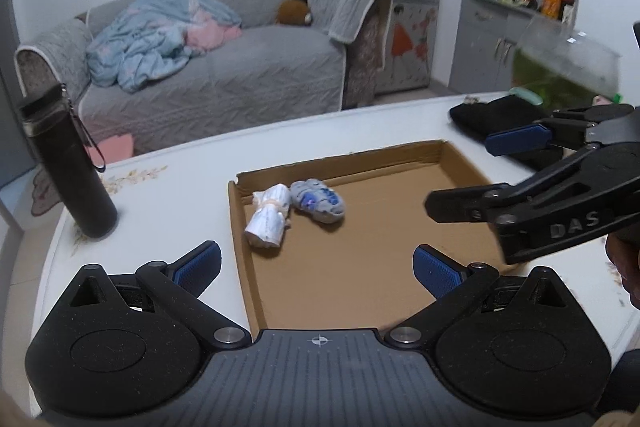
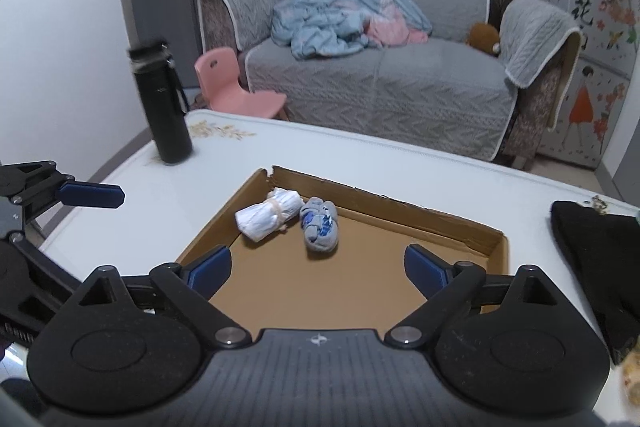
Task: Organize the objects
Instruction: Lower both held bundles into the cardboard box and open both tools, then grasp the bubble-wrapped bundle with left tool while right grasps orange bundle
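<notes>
Left wrist view
L gripper (image 1: 316,263): jaws apart, nothing btwn them, hung over near part of cardboard tray (image 1: 444,157).
White sock roll (image 1: 269,215): lay in tray's far-left corner, w/ a band around it.
Grey-blue sock roll (image 1: 318,201): in tray just beside white one, touching or nearly so.
R gripper (image 1: 460,175): came in from right above tray, jaws apart, empty.
Black garment (image 1: 500,115): on tabletop (image 1: 180,195) beyond tray's far-right corner, outside tray.
Black bottle (image 1: 64,163): upright on tabletop, left, well apart from tray.

Right wrist view
R gripper (image 2: 318,267): jaws wide apart, held nothing, over tray (image 2: 400,205).
Sock rolls: white (image 2: 269,214) & grey-blue (image 2: 320,225) side by side near far corner.
Black garment (image 2: 592,251): on tabletop right of tray.
L gripper (image 2: 92,195): one blue finger seen at left edge.

Progress (judged): 2 rolls placed; black garment prob. still left to sort; most of tray unfilled.
</notes>
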Demonstrator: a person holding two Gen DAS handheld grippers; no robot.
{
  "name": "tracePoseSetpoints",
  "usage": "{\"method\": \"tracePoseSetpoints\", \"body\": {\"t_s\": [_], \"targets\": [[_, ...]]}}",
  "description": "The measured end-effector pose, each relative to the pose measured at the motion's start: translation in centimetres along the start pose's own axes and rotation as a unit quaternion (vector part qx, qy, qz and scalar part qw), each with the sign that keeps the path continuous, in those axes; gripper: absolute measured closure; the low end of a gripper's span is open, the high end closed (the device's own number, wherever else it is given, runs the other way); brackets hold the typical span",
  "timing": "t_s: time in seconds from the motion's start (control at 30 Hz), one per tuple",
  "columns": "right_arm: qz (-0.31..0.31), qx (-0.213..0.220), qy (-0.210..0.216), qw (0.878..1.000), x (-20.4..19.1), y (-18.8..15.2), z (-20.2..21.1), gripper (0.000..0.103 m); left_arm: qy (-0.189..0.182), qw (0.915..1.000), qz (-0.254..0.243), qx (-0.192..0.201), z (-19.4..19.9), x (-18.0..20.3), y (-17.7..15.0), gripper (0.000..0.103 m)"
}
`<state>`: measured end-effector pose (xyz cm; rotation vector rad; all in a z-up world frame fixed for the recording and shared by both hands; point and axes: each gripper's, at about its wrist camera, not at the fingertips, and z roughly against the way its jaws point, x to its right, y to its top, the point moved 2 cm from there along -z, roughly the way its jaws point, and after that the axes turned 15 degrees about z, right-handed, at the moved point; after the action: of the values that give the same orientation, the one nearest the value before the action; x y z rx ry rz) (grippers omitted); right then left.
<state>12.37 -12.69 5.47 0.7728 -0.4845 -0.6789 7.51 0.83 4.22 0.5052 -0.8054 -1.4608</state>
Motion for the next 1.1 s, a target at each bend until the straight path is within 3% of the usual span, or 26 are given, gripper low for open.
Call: {"method": "tracePoseSetpoints", "body": {"t_s": [0.17,0.33,0.63,0.87,1.1], "targets": [[0.004,0.025,-0.009,1.000,-0.9,-1.9,3.4,0.004,0.001,0.9995,0.023,0.020,2.7,-0.7,-2.7,0.001],[0.007,0.047,-0.047,0.998,-1.6,-4.6,6.2,0.001,0.021,0.9991,0.024,0.026,4.2,-1.5,-5.4,0.001],[-0.027,0.035,-0.102,0.994,-3.9,-13.7,8.9,0.001,0.035,0.9980,0.040,0.034,6.6,-3.7,-11.2,0.001],[-0.091,-0.005,-0.102,0.991,-5.0,-18.7,6.4,0.004,0.024,0.9981,0.054,-0.019,5.4,-3.8,-16.5,0.001],[-0.092,-0.016,-0.091,0.991,-5.9,-18.7,4.4,0.006,0.030,0.9970,0.061,-0.037,4.0,-4.3,-18.0,0.001]]}}
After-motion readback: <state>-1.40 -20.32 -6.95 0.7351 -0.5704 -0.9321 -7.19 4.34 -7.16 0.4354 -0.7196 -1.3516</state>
